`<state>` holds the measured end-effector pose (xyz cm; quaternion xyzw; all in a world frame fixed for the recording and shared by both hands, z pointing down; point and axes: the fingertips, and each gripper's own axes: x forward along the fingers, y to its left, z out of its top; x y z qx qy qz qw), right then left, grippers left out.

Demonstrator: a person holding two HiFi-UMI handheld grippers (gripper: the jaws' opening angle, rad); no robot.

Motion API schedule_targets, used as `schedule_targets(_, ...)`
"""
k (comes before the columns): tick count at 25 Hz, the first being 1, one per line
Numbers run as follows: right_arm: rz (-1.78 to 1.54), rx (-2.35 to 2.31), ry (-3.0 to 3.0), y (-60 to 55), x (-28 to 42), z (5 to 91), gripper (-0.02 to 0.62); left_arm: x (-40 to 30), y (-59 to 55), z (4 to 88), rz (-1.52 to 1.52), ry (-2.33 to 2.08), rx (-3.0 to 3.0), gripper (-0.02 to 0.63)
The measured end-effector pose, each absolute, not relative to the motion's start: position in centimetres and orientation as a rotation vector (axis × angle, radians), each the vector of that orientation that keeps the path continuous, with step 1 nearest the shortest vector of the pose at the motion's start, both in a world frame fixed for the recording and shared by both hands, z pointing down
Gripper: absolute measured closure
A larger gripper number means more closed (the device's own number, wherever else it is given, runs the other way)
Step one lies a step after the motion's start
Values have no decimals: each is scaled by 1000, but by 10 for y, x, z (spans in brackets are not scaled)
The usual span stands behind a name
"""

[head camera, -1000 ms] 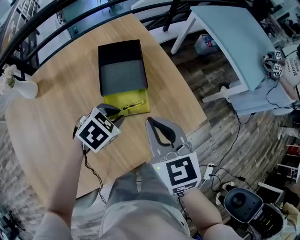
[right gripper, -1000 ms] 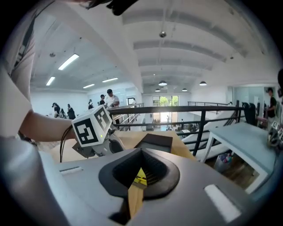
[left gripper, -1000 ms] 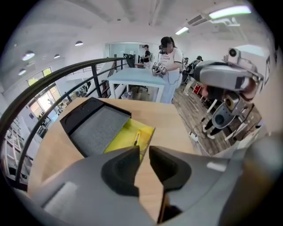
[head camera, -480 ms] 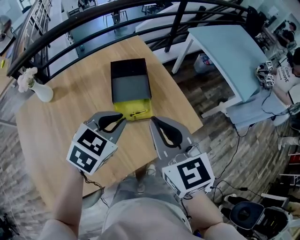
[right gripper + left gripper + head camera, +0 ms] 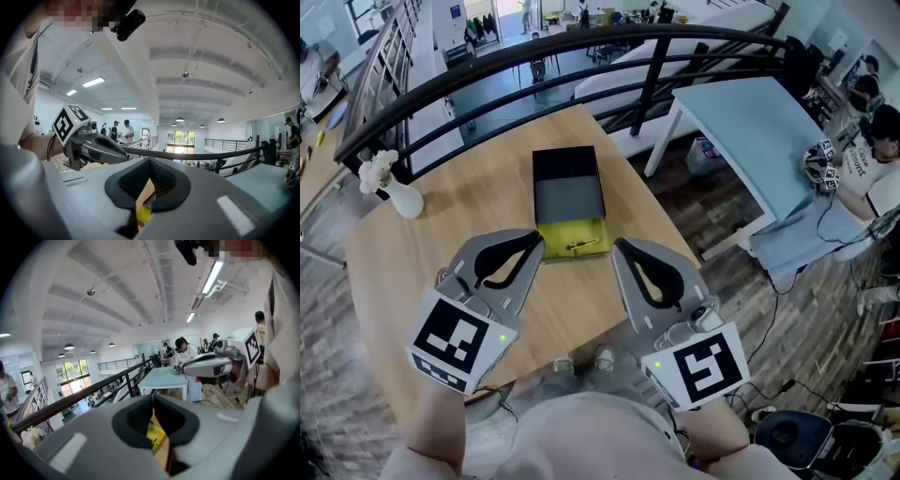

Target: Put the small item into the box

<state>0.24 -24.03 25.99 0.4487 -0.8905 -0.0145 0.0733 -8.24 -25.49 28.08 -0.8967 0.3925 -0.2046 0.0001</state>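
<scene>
**Both grippers closed and empty beside the box**

The left gripper point(image 5: 534, 246) and right gripper point(image 5: 619, 247) hung above the wooden table point(image 5: 394, 253), each with jaws pressed together on nothing. They flanked the black box point(image 5: 566, 187) (probably to leave it clear). The small item point(image 5: 577, 246) lay in the box's yellow section point(image 5: 558, 232), its long axis crosswise and its right end angled slightly away.

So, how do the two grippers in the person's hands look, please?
They look alike. The left gripper and the right gripper have flat grey bodies tapering to tongs lined with black pads. Each carries a white cube with black square markers and a small green light. The forearms are without sleeves.
</scene>
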Motion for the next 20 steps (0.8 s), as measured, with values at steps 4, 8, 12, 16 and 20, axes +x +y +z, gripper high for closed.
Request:
schedule_targets(4,-60,1323,-2745,-225,0,233,595,-85,-237,250,-549,1262,-2786,600)
schedule_targets(8,-70,1305,-2796,-212,0,211,595,-91,-219,224,-454,1307,-2756,601)
schedule_targets(12,-100,1311,-2827,-203,2,195,595,-100,-204,202,-371,1340,-2696,603)
schedule_targets(16,-141,1306,-2828,-192,3,184,595,-106,-192,190,-322,1334,-2628,603)
schedule_targets(20,-203,1261,-2836,-173,-2,179,594,-107,-185,191,-285,1332,-2631,603)
